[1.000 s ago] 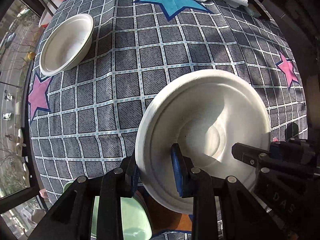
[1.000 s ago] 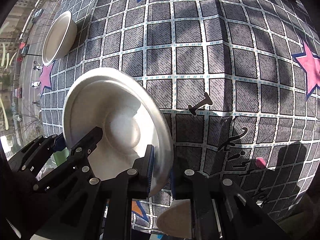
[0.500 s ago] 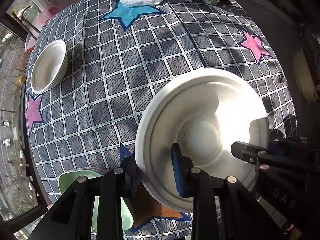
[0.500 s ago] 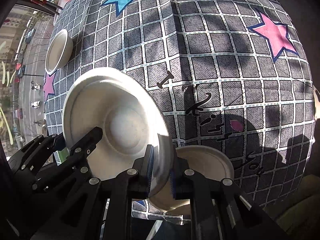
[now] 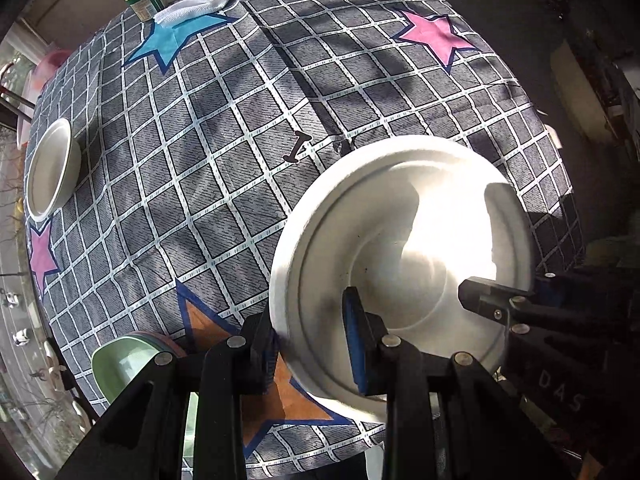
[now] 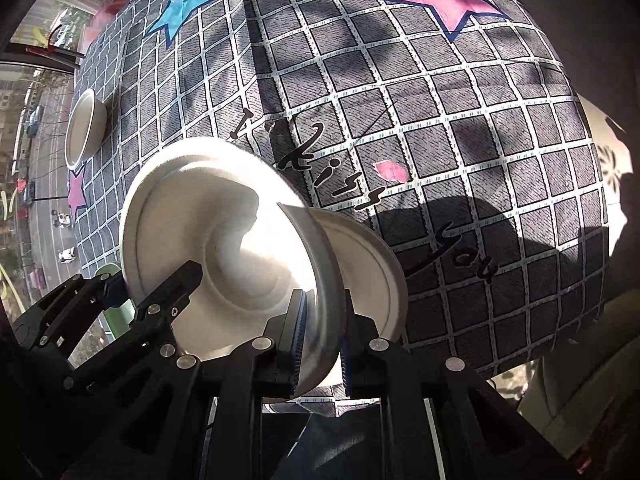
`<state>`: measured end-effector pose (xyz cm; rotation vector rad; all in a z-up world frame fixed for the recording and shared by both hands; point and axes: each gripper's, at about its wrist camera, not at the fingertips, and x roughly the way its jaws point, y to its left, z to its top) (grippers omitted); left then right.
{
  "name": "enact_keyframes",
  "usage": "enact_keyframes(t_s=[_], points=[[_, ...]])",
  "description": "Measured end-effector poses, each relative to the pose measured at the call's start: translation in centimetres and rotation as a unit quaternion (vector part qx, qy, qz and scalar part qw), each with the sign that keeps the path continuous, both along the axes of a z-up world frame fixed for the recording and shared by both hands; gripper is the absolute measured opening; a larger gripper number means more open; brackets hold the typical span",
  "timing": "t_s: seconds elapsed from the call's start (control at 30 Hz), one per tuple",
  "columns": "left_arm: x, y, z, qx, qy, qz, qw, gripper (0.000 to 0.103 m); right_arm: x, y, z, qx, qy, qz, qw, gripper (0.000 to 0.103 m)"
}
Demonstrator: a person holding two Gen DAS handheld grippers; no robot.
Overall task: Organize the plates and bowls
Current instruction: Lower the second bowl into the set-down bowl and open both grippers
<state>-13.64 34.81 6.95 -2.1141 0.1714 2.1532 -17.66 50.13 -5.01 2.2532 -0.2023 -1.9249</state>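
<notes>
Both claws pinch the rim of one white plate — left gripper on its near edge, right gripper opposite, jaws nearly shut. It looks light, thin, probably a little flexible, so the rim suits. Only the right view shows a second plate lying just beyond its fingers.

white plate is held tilted above the table edge, over a second white plate; white bowl sits far left.
</notes>
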Motion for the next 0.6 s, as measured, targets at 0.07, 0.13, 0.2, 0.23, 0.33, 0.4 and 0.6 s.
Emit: enact_keyframes(t_s=[0.07,0.13,0.2,0.23,0.33,0.4,0.6], points=[[0.1,0.6,-0.1,-0.001,-0.001,-0.011,0.9999,0.031,0.6,0.9,-0.2,0.002,-0.005,-0.008,1.000,0.017],[0.3,1.1,-0.4,-0.002,-0.004,-0.018,0.9998,0.031,1.0,1.3,-0.4,0.005,-0.009,-0.012,1.000,0.019],[0.4,1.6,-0.7,-0.003,-0.008,-0.025,0.9997,0.031,1.3,1.6,-0.7,0.008,-0.013,-0.014,1.000,0.019],[0.5,1.7,-0.9,-0.006,-0.010,-0.026,0.9996,0.031,1.5,1.8,-0.8,0.010,-0.014,-0.015,1.000,0.019],[0.9,2.0,-1.5,-0.003,-0.019,-0.032,0.9993,0.031,1.8,2.1,-1.3,0.013,-0.021,-0.016,1.000,0.019],[1.1,2.3,-1.9,-0.006,-0.024,-0.037,0.9990,0.031,2.1,2.2,-1.6,0.016,-0.024,-0.015,0.999,0.019],[1.5,2.2,-2.3,-0.019,-0.023,-0.038,0.9988,0.065,2.5,2.0,-2.4,0.024,-0.029,-0.007,0.999,0.019]])
